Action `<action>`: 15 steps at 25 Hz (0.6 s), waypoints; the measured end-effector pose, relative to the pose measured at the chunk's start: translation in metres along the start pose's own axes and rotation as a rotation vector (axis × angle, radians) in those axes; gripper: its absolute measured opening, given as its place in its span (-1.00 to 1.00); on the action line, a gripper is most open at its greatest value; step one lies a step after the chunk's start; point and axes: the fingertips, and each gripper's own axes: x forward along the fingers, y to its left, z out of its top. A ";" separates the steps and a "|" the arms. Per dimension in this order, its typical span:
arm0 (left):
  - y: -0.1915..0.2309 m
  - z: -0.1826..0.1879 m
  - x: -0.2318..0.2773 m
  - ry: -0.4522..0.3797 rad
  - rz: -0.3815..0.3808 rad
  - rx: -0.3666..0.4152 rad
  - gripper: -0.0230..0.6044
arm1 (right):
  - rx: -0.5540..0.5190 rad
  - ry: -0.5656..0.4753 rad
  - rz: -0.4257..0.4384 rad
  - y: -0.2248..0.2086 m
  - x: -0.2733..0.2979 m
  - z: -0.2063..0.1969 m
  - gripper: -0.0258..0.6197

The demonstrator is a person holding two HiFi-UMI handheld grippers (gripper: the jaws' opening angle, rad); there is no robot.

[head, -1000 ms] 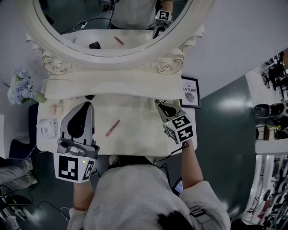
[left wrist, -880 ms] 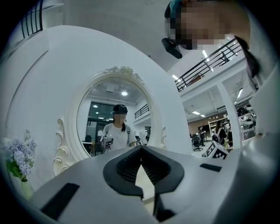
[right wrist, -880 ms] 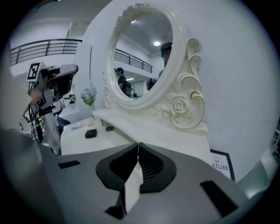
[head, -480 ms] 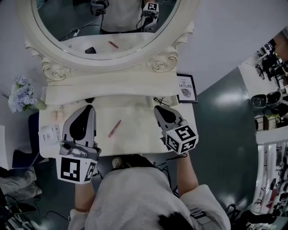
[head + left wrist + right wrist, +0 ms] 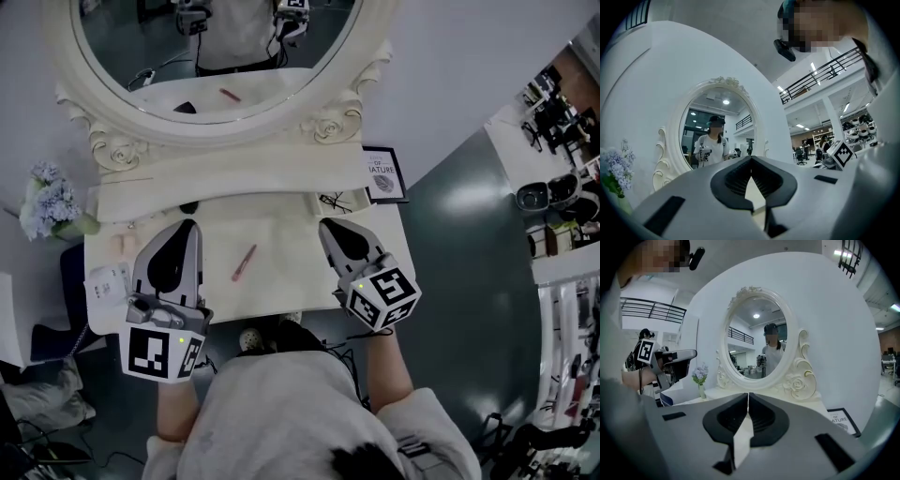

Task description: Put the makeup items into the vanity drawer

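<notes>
Nearest, the left tool (image 5: 185, 225) and the right tool (image 5: 325, 226) are held above the worktop (image 5: 286, 246), one toward each side. Each is seen shut tip to tip, with nothing gripped. Between them a pink stick (image 5: 244, 262) is found lying loose on the worktop, nearer the left tool. A white box (image 5: 106, 279) is set at the left edge, and a small dark item (image 5: 188, 204) is seen farther back, just below the mirror (image 5: 216, 56). No open drawer is shown and nothing is seen stowed, so the task is judged barely begun: the drawer is yet to be opened and the items gathered into it.
</notes>
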 end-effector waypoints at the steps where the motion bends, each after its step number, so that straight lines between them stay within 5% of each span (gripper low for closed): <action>1: 0.000 0.000 -0.002 -0.002 -0.004 -0.001 -0.88 | -0.004 -0.010 -0.001 0.004 -0.001 0.003 -0.85; 15: 0.015 0.004 -0.028 -0.016 -0.032 -0.008 -0.88 | -0.052 -0.116 -0.028 0.047 -0.011 0.038 -0.84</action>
